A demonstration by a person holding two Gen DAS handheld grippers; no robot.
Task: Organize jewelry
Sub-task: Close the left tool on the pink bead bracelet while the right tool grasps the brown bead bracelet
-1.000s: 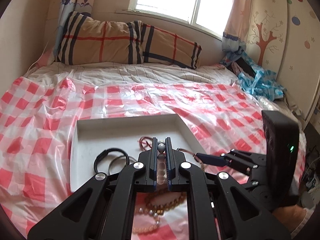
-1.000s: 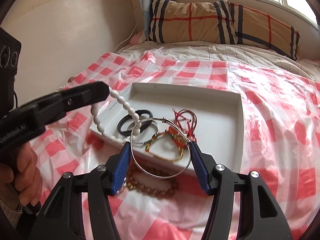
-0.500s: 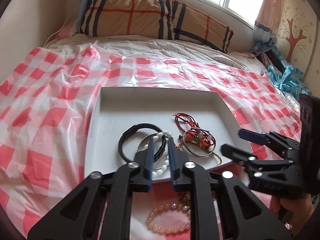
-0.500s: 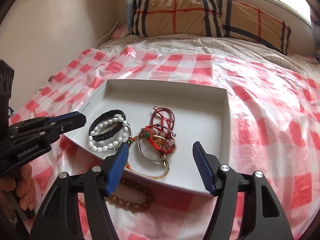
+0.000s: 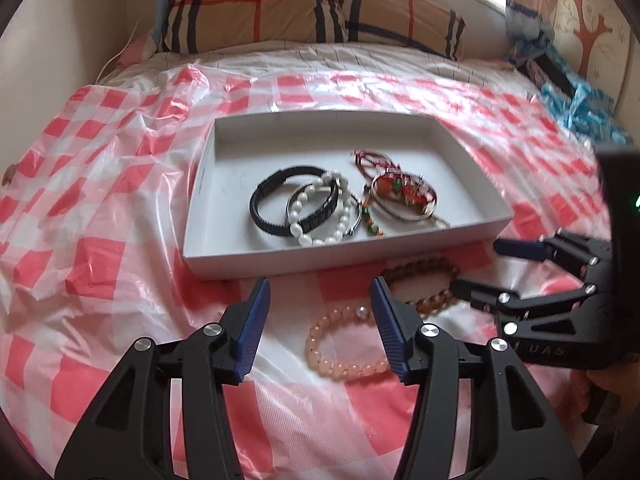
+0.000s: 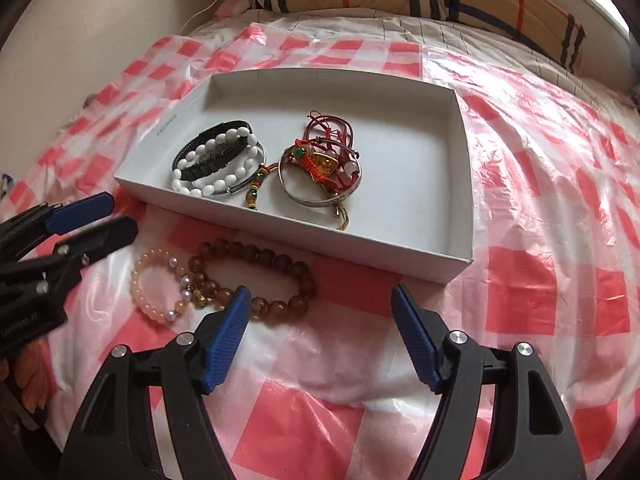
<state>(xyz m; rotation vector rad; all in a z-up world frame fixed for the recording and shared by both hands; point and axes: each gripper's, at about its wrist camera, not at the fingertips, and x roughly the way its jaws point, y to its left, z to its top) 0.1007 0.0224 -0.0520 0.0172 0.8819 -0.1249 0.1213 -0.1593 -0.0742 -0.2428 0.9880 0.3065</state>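
Observation:
A white tray [image 5: 224,258] lies on the bed and shows in the right wrist view too [image 6: 440,128]. In it lie a white bead bracelet [image 5: 320,216] [image 6: 218,164], a black bracelet [image 5: 266,208], a silver bangle [image 6: 316,198] and red cord jewelry [image 5: 400,188]. In front of the tray lie a pink bead bracelet [image 5: 344,364] [image 6: 152,300] and a brown bead bracelet [image 5: 432,280] [image 6: 272,276]. My left gripper [image 5: 320,300] is open and empty above them. My right gripper [image 6: 322,308] is open and empty near the brown bracelet.
A red and white checked plastic sheet [image 5: 100,208] covers the bed. Plaid pillows [image 5: 304,4] lie at the head under a window. Blue cloth [image 5: 576,104] sits at the right. A wall [image 6: 80,20] runs along the left.
My left gripper let the white bead bracelet go into the tray, opened wide and drew back. My right gripper dropped the silver bangle in the tray and pulled back too.

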